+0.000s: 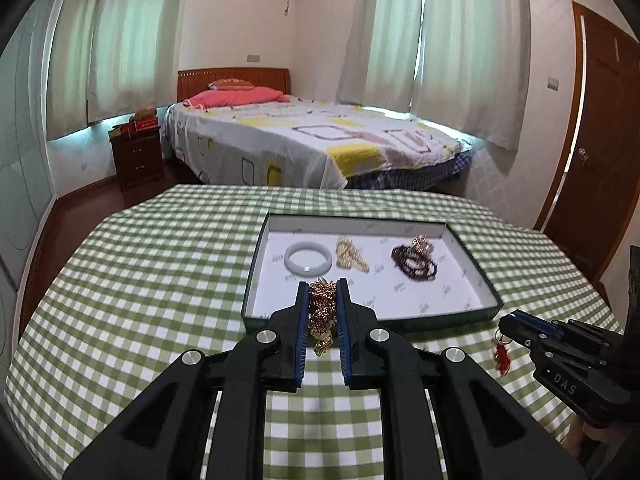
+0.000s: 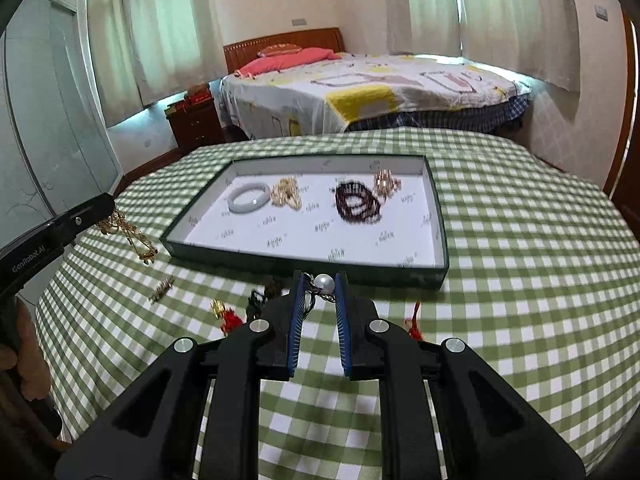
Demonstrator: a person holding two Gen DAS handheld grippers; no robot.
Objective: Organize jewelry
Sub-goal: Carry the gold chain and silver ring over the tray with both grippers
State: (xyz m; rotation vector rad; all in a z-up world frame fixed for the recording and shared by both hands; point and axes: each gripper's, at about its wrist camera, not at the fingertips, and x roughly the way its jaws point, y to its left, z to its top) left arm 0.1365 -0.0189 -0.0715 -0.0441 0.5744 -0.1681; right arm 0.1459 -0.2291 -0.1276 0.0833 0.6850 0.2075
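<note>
My left gripper (image 1: 322,286) is shut on a bunched gold chain (image 1: 321,308), held above the table just before the tray's front wall. In the right wrist view my right gripper (image 2: 319,278) is shut on a pearl pendant (image 2: 324,283) with a dark cord; red tassels (image 2: 230,320) dangle below it. The dark green tray (image 1: 440,317) with its white lining holds a white bangle (image 1: 308,258), a pale gold piece (image 1: 351,256), a dark bead bracelet (image 1: 414,262) and a rose-gold piece (image 1: 422,242). The right gripper (image 1: 505,322) also shows at the right of the left wrist view.
A green checked cloth (image 2: 520,240) covers the round table. The left gripper (image 2: 109,203) enters the right wrist view from the left with the gold chain (image 2: 128,232) hanging. A small gold-brown piece (image 2: 162,288) shows against the cloth. A bed (image 1: 312,140) stands behind.
</note>
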